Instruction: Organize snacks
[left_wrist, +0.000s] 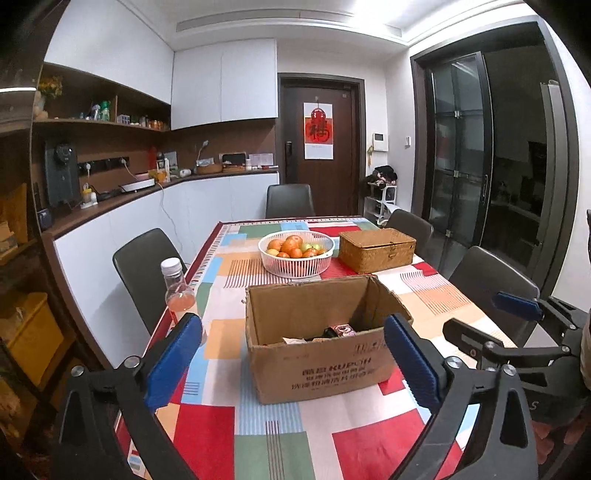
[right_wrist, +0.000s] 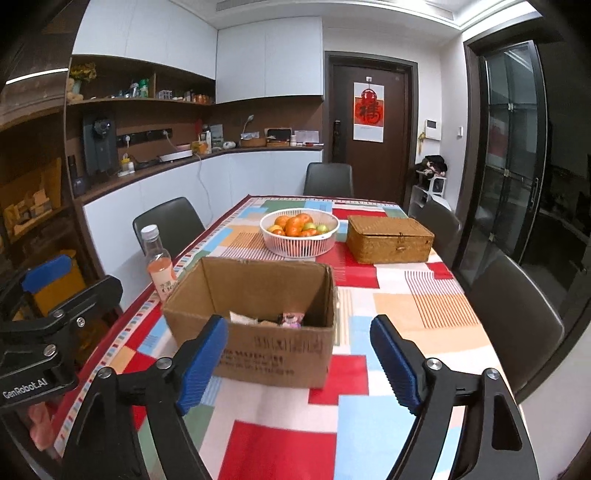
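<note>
An open cardboard box (left_wrist: 314, 362) sits on the patchwork tablecloth, with several snack packets (left_wrist: 341, 330) lying inside; it also shows in the right wrist view (right_wrist: 266, 350), snacks (right_wrist: 291, 319) at its bottom. My left gripper (left_wrist: 291, 354) is open and empty, held in front of the box. My right gripper (right_wrist: 299, 354) is open and empty, in front of the box's right corner. The right gripper also shows at the right of the left wrist view (left_wrist: 517, 306). A woven lidded basket (left_wrist: 376, 249) stands behind the box.
A bottle of pink drink (left_wrist: 179, 291) stands at the table's left edge. A white basket of fruit (left_wrist: 295, 253) sits mid-table. Dark chairs (left_wrist: 147, 273) surround the table (left_wrist: 280, 443). A counter and shelves run along the left wall.
</note>
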